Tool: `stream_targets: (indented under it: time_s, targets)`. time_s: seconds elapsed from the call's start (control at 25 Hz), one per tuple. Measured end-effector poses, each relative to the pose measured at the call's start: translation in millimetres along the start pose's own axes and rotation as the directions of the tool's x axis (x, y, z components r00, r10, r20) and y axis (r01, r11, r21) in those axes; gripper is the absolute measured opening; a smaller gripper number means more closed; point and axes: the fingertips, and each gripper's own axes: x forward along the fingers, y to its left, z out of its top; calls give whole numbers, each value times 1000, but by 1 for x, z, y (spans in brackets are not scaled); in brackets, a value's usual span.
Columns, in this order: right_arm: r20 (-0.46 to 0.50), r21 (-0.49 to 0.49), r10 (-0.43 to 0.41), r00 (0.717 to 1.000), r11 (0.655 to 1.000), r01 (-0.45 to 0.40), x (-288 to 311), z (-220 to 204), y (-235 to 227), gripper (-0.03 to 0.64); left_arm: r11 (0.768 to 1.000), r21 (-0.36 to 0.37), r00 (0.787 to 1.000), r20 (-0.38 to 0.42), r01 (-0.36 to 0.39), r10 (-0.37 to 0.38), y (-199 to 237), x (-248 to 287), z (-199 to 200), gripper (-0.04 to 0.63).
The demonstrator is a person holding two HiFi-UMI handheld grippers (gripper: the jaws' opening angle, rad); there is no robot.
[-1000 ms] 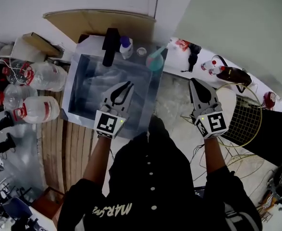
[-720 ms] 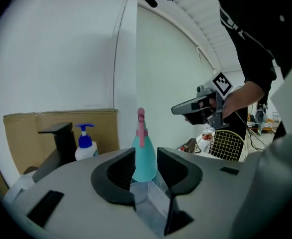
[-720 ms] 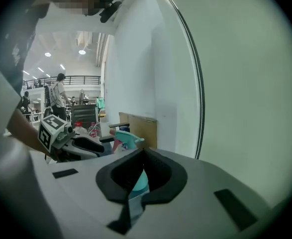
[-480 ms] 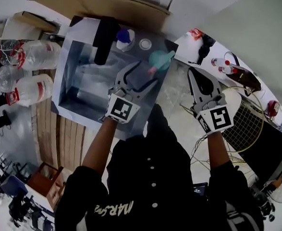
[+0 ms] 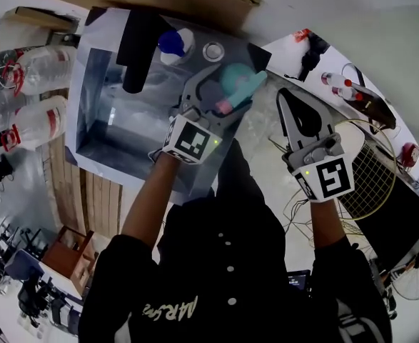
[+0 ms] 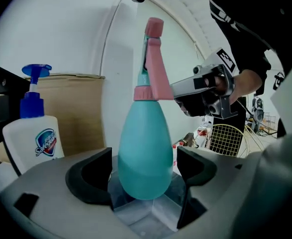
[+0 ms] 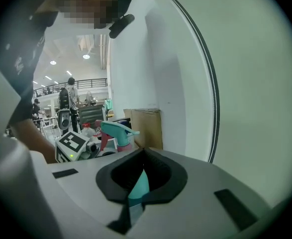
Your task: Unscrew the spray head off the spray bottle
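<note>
Two grippers: the left gripper [image 6: 146,176], jaws just opened wide, brackets the teal spray bottle [image 5: 234,83] untouched at the grey desk's [image 5: 102,131] far right corner; the right gripper [image 5: 286,100] hangs closed beyond its right edge.

In the left gripper view, the white pump bottle [image 6: 30,143] at nine o'clock carries a blue shield label [image 6: 46,142] reading "Safeguard", its end curving out of sight. In the head view, pale script lettering [image 5: 168,310] on the person's black top [image 5: 223,263], at six o'clock, stands upside down; only "MARS" can be made out. The cubes of the left gripper [image 5: 229,84] and right gripper [image 5: 286,98] bear black-and-white square markers, without letters.
</note>
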Motion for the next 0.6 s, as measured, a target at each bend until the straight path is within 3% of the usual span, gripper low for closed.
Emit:
stream_targets:
  time_s: [0.6]
  targets:
    - [12, 8, 41, 999, 999, -41, 10, -2, 9, 12, 1000, 14, 1000, 7, 15, -15, 3, 23, -5, 399]
